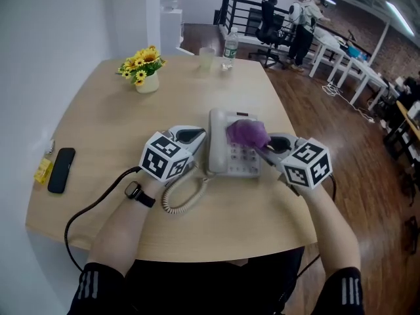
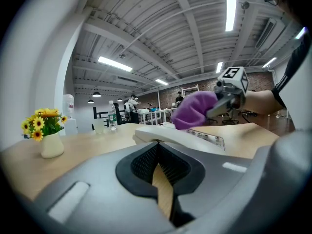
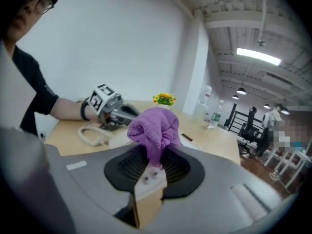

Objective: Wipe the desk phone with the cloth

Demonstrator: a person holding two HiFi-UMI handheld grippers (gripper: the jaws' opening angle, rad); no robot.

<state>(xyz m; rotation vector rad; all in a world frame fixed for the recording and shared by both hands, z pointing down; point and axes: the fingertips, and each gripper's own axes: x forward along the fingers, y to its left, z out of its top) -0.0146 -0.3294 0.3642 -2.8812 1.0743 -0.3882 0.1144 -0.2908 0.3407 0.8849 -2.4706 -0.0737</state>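
The white desk phone (image 1: 226, 156) lies at the middle of the wooden table, its coiled cord (image 1: 180, 195) looping toward me. My right gripper (image 1: 262, 144) is shut on a bunched purple cloth (image 1: 247, 133), which rests on the phone's upper right part above the keypad. In the right gripper view the cloth (image 3: 152, 130) bulges out from between the jaws. My left gripper (image 1: 195, 136) is shut with nothing held, its tip against the phone's left side by the handset. In the left gripper view the phone (image 2: 180, 135) lies just beyond the jaws, with the cloth (image 2: 192, 110) on it.
A small vase of yellow flowers (image 1: 146, 71) stands at the back left. A plastic cup (image 1: 206, 59) and a water bottle (image 1: 229, 48) stand at the far edge. A black handset-like device (image 1: 60, 169) and a yellow item (image 1: 43, 169) lie at the left edge.
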